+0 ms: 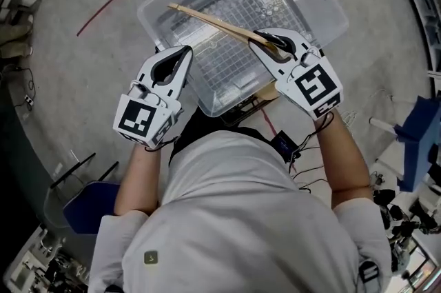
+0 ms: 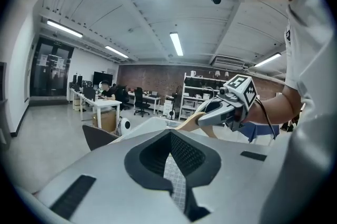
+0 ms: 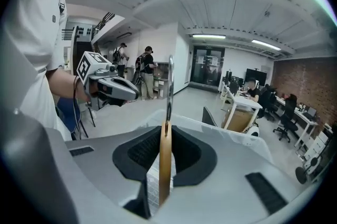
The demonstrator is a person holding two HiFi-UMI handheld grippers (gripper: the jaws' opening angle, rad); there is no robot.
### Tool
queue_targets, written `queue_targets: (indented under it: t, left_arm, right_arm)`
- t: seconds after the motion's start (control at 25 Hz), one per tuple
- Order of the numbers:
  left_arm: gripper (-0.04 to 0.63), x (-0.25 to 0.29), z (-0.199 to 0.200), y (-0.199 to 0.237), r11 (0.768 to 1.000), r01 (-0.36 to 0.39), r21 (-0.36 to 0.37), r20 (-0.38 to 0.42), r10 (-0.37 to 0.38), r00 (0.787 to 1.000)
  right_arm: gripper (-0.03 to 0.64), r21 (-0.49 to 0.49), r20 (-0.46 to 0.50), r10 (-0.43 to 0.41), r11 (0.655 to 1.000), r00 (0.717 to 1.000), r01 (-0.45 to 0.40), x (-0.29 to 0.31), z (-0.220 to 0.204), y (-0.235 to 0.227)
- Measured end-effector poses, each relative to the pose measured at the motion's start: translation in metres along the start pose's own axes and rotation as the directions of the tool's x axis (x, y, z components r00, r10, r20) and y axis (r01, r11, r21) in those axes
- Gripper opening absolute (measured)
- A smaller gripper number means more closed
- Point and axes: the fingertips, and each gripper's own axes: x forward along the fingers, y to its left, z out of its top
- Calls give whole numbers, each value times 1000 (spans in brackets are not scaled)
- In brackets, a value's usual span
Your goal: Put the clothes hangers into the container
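Judging by what lay in the container, I put the job near its start. The bin's inside showed only a grid pattern across the bottom, and I could make out no hanger resting in it. One wooden hanger hung over the container's open top, reaching from its near right edge toward its far left corner, not yet released. My right tool was clamped on that hanger, the flat wood pinched edge-on between the pads and the metal hook rising beyond them. My left tool hovered just beside the container's near left edge, jaws together with nothing between them. What was left, as I judged it, was to lower and let go of this hanger, then fetch any others. A pale wooden piece poked out by the container's near edge, but I could not tell whether it was another hanger.

The container was clear, thin-walled plastic, rectangular with rounded corners, a rolled rim and a moulded handle at its far right end. The hanger was smooth light-brown wood, thin and flat with a gentle curve, and its hook was slim bright metal. The tool pads were dark with a fine cross-hatched face, which I reckoned would hold the slick wood well enough.
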Motion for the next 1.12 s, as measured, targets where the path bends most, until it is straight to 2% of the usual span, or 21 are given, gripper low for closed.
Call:
queue_targets:
  t: [0.4, 0.6, 0.96, 1.12]
  left_arm:
    - [17, 24, -20, 60, 998, -11, -62, -52, 8, 999]
    - [17, 38, -29, 72, 997, -5, -79, -69, -1, 998]
    - [17, 45, -45, 100, 994, 0, -112, -98, -11, 995]
    - [17, 52, -53, 110, 991, 4, -133, -119, -20, 993]
  right_arm:
    - [66, -32, -152, 128, 990, 980, -135, 96, -30, -25]
    - [66, -24, -199, 179, 982, 963, -187, 128, -53, -31]
    - [65, 60, -268, 286, 958, 920, -280, 195, -111, -24]
    - [66, 125, -264, 340, 940, 902, -318, 220, -143, -27]
